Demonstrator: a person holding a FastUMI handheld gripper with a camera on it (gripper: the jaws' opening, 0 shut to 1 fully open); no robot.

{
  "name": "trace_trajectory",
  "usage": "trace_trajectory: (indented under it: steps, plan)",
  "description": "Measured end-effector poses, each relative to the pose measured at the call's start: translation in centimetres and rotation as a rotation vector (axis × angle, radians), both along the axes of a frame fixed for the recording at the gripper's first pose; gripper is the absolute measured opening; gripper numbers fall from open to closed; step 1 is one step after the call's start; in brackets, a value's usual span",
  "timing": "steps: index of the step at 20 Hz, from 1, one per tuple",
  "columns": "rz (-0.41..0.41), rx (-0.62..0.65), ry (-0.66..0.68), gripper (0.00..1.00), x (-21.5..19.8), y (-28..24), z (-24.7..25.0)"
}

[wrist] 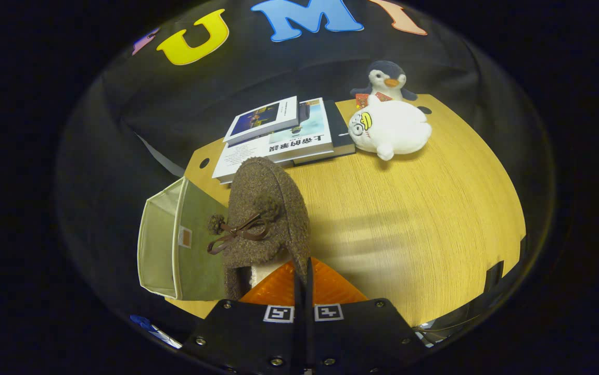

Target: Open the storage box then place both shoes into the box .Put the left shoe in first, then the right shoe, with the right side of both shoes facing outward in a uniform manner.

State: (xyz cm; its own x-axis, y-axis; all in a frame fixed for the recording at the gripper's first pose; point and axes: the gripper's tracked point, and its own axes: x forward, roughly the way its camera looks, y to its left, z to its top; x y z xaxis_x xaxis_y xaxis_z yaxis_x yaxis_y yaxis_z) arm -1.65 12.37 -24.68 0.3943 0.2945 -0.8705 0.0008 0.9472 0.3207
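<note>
A brown fuzzy shoe [265, 219] with a dark lace bow and pompom hangs in the air, toe pointing away from me. My gripper [302, 284] is shut on the rim of its heel opening, the orange fingers [278, 286] pressed together on the fabric. To the left of the shoe and lower down, an olive-green fabric storage box [174, 239] sits at the table's near left corner, with its pale lid flap standing up on the far left side. What is inside the box is hidden by the shoe.
A stack of books [278, 138] lies at the back of the wooden table [408, 219]. A white plush toy [390, 130] and a penguin plush [387, 78] rest at the back right.
</note>
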Motion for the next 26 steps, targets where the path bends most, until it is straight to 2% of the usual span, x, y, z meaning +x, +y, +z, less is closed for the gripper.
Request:
trace_trajectory:
  steps: [16,23,26]
  plan:
    - [0.111,0.154,-0.076,0.00,1.9,15.0,6.5]
    - [0.133,0.197,-0.053,0.00,1.4,20.8,5.5]
    - [0.119,0.201,-0.025,0.00,1.1,22.5,4.2]
